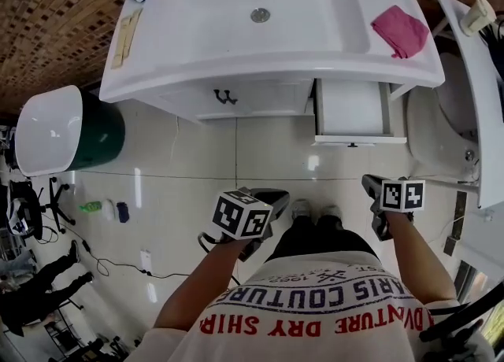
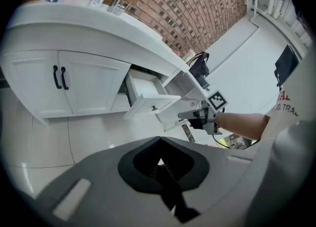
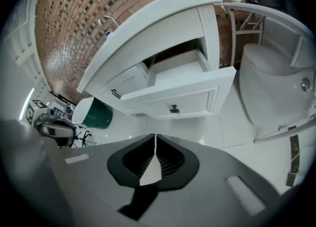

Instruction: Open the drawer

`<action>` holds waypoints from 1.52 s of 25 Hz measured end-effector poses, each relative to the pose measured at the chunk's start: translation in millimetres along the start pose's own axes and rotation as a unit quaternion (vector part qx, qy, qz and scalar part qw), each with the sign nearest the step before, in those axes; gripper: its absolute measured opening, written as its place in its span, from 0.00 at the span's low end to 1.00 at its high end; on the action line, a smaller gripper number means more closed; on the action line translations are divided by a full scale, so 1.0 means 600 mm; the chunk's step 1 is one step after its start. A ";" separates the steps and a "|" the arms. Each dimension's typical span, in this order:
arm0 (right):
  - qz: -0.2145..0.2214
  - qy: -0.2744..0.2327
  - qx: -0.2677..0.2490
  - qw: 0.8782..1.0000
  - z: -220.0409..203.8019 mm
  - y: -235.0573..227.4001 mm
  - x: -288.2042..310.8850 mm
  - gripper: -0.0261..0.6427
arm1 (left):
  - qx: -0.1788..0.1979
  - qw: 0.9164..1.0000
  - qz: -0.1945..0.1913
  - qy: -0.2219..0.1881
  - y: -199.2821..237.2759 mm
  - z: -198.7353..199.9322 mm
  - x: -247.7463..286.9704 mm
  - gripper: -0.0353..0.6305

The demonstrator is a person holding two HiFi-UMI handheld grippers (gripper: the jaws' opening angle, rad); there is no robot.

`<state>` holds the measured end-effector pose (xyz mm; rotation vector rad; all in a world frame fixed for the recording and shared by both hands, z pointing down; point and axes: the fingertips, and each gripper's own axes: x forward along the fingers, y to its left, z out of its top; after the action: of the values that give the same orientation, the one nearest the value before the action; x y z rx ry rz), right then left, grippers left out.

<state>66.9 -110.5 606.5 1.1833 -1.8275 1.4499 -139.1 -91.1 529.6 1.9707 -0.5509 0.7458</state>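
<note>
The white panelled drawer (image 1: pixel 350 108) stood pulled out at the right end of the white vanity (image 1: pixel 260 99), its slide running far to near. It lay ahead of the right gripper (image 3: pixel 155 141), which was nearer than the left gripper (image 2: pixel 159 144); both were clenched and empty.

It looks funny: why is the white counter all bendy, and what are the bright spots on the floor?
Left gripper view: the wide lens bows the counter into a curve and darkens the corners. Right gripper view: same bend on the open drawer. Head view: glare shines off the floor tiles.
</note>
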 end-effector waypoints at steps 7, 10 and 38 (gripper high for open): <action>0.106 0.049 -0.026 0.993 -0.078 0.129 -0.116 0.05 | 0.007 1.000 -0.028 -0.001 -0.102 -0.034 0.008 0.04; 0.123 0.058 -0.051 0.989 -0.118 0.149 -0.144 0.05 | 0.020 0.999 -0.028 -0.002 -0.150 -0.055 0.015 0.04; 0.168 -0.038 -0.122 0.977 -0.422 0.160 -0.445 0.05 | 0.102 0.994 0.000 -0.030 -0.543 -0.306 0.015 0.04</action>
<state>82.7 217.4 414.5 0.8484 -2.2692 1.3132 25.1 222.9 408.9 2.1875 -0.5279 0.7698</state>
